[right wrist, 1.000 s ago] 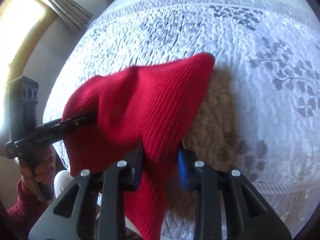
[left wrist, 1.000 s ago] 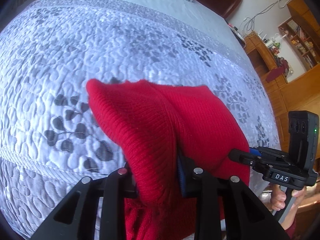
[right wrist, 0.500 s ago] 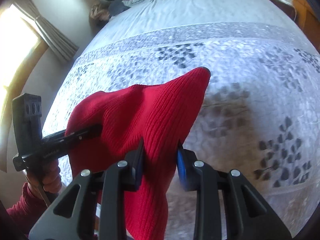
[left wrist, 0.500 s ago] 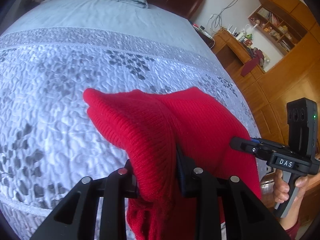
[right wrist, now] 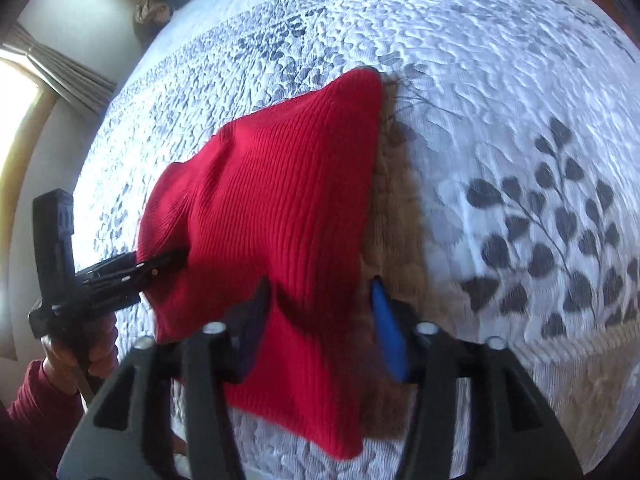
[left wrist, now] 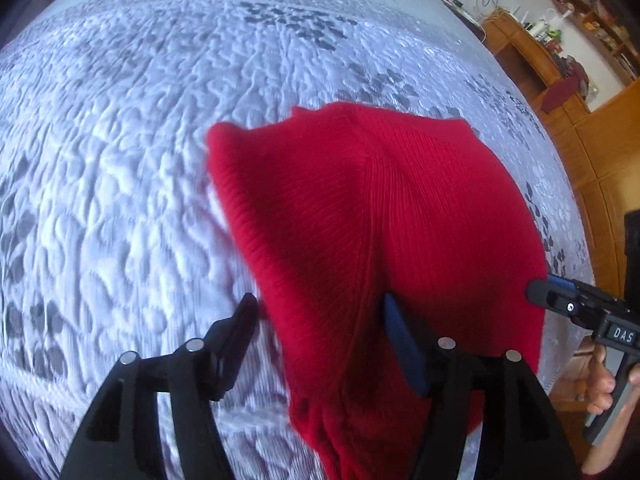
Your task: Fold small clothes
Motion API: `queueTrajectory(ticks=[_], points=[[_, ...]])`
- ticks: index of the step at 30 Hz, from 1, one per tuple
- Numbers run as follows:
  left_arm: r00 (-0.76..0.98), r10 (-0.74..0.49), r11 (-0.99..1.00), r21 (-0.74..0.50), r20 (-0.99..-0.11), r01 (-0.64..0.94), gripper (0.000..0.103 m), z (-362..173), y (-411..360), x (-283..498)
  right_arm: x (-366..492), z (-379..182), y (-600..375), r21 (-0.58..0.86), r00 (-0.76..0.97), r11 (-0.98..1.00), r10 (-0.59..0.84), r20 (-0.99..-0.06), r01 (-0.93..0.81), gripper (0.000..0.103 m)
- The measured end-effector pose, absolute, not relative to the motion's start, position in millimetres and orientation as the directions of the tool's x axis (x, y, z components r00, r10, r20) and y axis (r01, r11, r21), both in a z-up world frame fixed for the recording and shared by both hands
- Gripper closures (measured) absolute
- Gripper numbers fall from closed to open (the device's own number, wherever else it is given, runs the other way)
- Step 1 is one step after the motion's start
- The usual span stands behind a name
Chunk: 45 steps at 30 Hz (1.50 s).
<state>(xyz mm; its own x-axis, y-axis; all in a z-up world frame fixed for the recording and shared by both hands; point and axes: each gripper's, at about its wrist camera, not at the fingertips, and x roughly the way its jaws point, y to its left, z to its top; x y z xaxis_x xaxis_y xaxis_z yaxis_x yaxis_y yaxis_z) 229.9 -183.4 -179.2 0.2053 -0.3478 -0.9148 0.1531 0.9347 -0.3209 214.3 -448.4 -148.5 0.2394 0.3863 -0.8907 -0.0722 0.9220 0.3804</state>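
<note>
A red ribbed knit garment (left wrist: 380, 216) lies bunched on the quilted bedspread (left wrist: 120, 160). My left gripper (left wrist: 320, 320) points steeply down over the garment's near edge. Its jaws are opening: the cloth sits between them, and the left finger (left wrist: 240, 324) stands clear of it. In the right wrist view the same garment (right wrist: 280, 200) lies between the opening jaws of my right gripper (right wrist: 320, 312), whose blue pad (right wrist: 386, 332) is off the cloth. Each gripper shows in the other's view: the right gripper (left wrist: 548, 292) at the garment's right edge, the left gripper (right wrist: 160, 264) at its left edge.
The bedspread (right wrist: 520, 100) is white-grey with dark leaf prints and spreads out far beyond the garment. Wooden shelves and cabinets (left wrist: 560, 60) stand past the bed's right side. A window with curtains (right wrist: 48, 68) is on the left. A hand (left wrist: 604, 384) holds the right gripper's handle.
Both grippers were shut on the red garment and holding it up; now their jaws have spread and the cloth has sunk onto the bed. Both hands moved across the bed and slightly down.
</note>
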Motion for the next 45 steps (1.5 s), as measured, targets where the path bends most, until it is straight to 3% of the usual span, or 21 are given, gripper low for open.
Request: queueTrajectory(ticks=[2,7,8,10,11,13,14,16,20,26,28,29,31,37,39,45], points=[[0.184,-0.368,0.927,-0.343,-0.911,0.151,0.035,-174,-179,217,200,-145,-455,0.406,0.238,0.910,0.413,-0.879,-0.077,0.041],[0.186,-0.357,0.927,-0.323,-0.916,0.190,0.030,-173,-183,174,162,-155,-464,0.451,0.192,0.891,0.452,-0.871,-0.051,0.042],[0.185,-0.352,0.929,-0.318,-0.917,0.191,0.030,-174,-184,170,156,-159,-464,0.455,0.180,0.889,0.455,-0.872,-0.048,0.045],[0.188,-0.320,0.939,-0.284,-0.929,0.196,0.033,-180,-190,163,150,-168,-462,0.470,0.152,0.882,0.469,-0.870,-0.035,0.069],[0.193,-0.300,0.944,-0.261,-0.934,0.202,0.038,-181,-193,161,148,-174,-461,0.476,0.134,0.879,0.474,-0.870,-0.024,0.082],[0.179,-0.305,0.939,-0.264,-0.935,0.219,0.062,-181,-196,157,141,-177,-457,0.466,0.133,0.884,0.465,-0.875,-0.021,0.087],[0.168,-0.315,0.937,-0.278,-0.934,0.214,0.067,-179,-196,156,137,-173,-456,0.469,0.140,0.883,0.468,-0.873,-0.029,0.088],[0.155,-0.307,0.940,-0.275,-0.939,0.201,0.071,-176,-195,154,130,-161,-454,0.489,0.160,0.871,0.489,-0.858,-0.039,0.089],[0.153,-0.291,0.945,-0.258,-0.944,0.203,0.068,-185,-192,151,125,-160,-452,0.414,0.155,0.910,0.413,-0.897,-0.030,0.089],[0.187,-0.284,0.947,-0.246,-0.940,0.205,0.062,-184,-193,146,129,-179,-445,0.347,0.130,0.938,0.344,-0.930,-0.003,0.084],[0.206,-0.256,0.958,-0.221,-0.944,0.181,0.050,-178,-191,142,125,-169,-439,0.313,0.165,0.950,0.311,-0.936,-0.018,0.075],[0.219,-0.242,0.963,-0.206,-0.945,0.171,0.049,-175,-190,139,120,-163,-439,0.291,0.183,0.957,0.290,-0.939,-0.023,0.063],[0.257,-0.191,0.976,-0.155,-0.947,0.156,0.039,-166,-186,130,105,-147,-445,0.245,0.225,0.969,0.242,-0.944,-0.015,0.059],[0.311,-0.126,0.989,-0.093,-0.942,0.117,0.030,-140,-173,102,70,-121,-447,0.206,0.287,0.979,0.198,-0.937,-0.006,0.048],[0.314,-0.127,0.989,-0.098,-0.941,0.107,0.029,-133,-169,93,57,-115,-442,0.190,0.291,0.982,0.185,-0.939,-0.013,0.037],[0.335,-0.127,0.990,-0.100,-0.934,0.095,0.026,-113,-169,72,42,-88,-421,0.116,0.362,0.992,0.123,-0.924,-0.042,0.023]])
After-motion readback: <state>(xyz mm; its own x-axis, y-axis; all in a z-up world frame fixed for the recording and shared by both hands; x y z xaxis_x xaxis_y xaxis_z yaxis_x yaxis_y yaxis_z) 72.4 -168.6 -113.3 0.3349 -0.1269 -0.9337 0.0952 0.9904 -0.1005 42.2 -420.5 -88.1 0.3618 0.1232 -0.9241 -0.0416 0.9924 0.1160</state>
